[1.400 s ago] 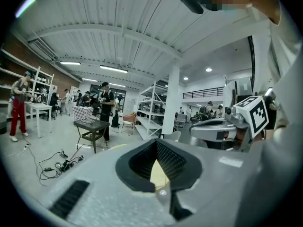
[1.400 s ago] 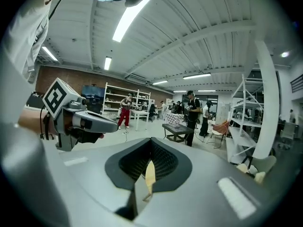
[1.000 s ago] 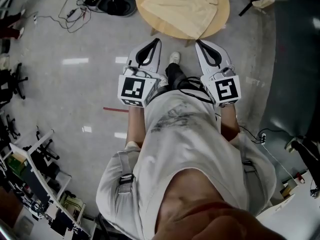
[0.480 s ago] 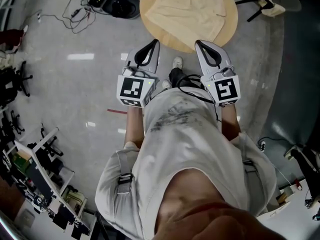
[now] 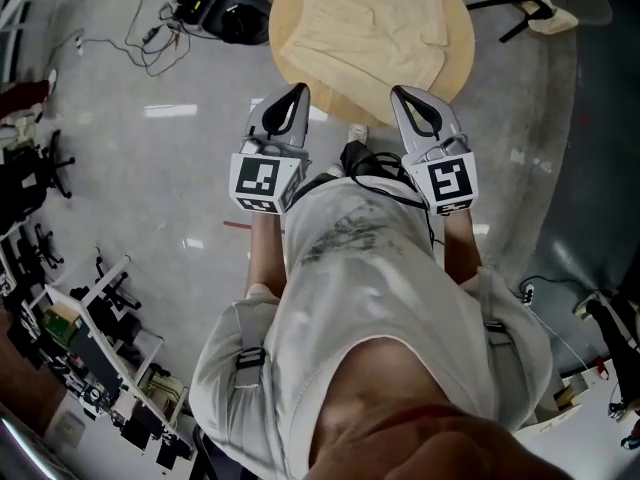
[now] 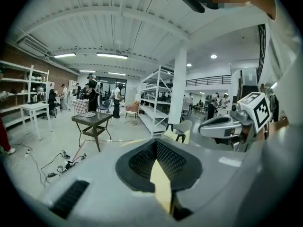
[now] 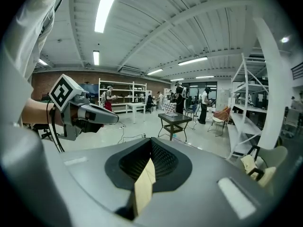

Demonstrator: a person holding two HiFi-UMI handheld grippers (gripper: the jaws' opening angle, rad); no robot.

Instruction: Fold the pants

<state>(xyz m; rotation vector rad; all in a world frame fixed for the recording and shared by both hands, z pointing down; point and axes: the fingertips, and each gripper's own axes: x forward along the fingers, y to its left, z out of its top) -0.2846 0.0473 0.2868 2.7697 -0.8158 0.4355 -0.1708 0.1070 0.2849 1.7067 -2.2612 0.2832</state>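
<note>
During the last second I have come nearer to the round worktop (image 5: 283, 43). In the head view its near rim was before a little ahead of my tips, and now the tips of both tongs lie over this rim. The beige pants (image 5: 375, 33) are spread out on the worktop and cover most of it. They seem not to be folded yet, and nothing touches them.

My left tongs (image 5: 295, 93) and my right tongs (image 5: 405, 98) are both clenched and empty, with no cloth between the jaws. I hold them side by side, pointing forward and a little down, as they were a second ago.

So I judge that the folding has not begun and this is only the approach. The next thing, I think, is to release the jaws and reach for an edge of the pants, perhaps the near edge.
</note>
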